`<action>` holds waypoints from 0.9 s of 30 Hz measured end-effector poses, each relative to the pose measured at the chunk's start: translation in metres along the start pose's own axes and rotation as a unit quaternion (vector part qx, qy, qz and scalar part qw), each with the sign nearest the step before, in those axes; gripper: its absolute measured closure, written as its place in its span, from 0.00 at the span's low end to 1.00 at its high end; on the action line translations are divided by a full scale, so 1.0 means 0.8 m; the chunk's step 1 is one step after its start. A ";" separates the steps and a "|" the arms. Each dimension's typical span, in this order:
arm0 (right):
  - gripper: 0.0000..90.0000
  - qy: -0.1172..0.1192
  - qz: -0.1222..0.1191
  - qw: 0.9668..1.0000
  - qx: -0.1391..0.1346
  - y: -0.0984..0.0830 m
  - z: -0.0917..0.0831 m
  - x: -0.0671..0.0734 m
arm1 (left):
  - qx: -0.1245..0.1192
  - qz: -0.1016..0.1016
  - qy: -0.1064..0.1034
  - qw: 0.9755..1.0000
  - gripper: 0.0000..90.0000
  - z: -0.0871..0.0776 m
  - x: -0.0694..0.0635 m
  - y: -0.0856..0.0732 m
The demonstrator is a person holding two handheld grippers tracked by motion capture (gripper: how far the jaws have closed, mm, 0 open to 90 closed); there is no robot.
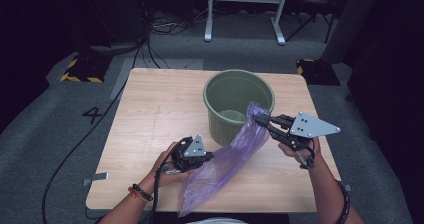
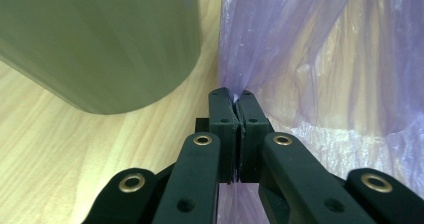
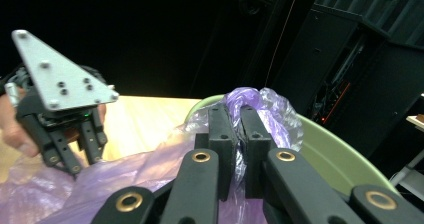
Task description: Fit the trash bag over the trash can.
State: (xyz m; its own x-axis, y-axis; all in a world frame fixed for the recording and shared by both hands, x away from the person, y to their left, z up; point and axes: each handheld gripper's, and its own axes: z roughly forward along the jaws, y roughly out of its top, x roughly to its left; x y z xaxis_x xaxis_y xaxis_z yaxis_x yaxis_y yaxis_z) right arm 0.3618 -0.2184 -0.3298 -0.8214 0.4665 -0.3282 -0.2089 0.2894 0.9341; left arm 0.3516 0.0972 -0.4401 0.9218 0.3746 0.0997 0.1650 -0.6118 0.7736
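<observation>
Stretching a thin translucent purple plastic bag (image 1: 225, 159) between both tools, beside the round green plastic bucket (image 1: 220, 121) on the light wooden table (image 1: 150, 114). Left gripper (image 1: 210, 156) pinching the bag's lower part, hand low over the tabletop; right gripper (image 1: 259, 118) clamping its top corner, raised by the bucket rim.

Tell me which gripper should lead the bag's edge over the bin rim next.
Right, probably. The right gripper pinches the purple bag right at the green bin rim; the left gripper grips it lower, near the bin's base.
</observation>
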 end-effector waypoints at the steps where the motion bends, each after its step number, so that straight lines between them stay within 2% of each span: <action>1: 0.97 -0.002 0.001 1.000 0.000 0.001 0.002 -0.003 | -0.002 0.001 0.001 1.000 0.98 -0.002 0.001 0.001; 9: 0.97 -0.014 0.007 1.000 -0.005 0.011 0.013 -0.024 | -0.025 0.004 0.012 1.000 0.98 -0.017 0.000 0.003; 14: 0.97 -0.019 0.025 0.999 -0.001 0.009 0.024 -0.039 | -0.038 0.003 0.018 0.999 0.98 -0.024 0.001 0.006; 22: 0.97 -0.040 0.030 0.998 0.028 0.000 0.043 -0.059 | -0.050 0.001 0.027 0.998 0.98 -0.028 0.007 0.012; 27: 0.97 -0.047 0.038 0.997 0.045 -0.006 0.054 -0.071 | -0.055 -0.010 0.030 0.998 0.96 -0.032 0.015 0.017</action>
State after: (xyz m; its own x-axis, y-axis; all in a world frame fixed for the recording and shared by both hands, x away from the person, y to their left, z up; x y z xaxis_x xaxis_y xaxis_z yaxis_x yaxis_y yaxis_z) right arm 0.4322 -0.2099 -0.3216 -0.7790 0.5643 -0.2733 -0.0968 0.3225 0.9416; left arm 0.3562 0.1113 -0.4128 0.8960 0.4281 0.1182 0.1405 -0.5257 0.8390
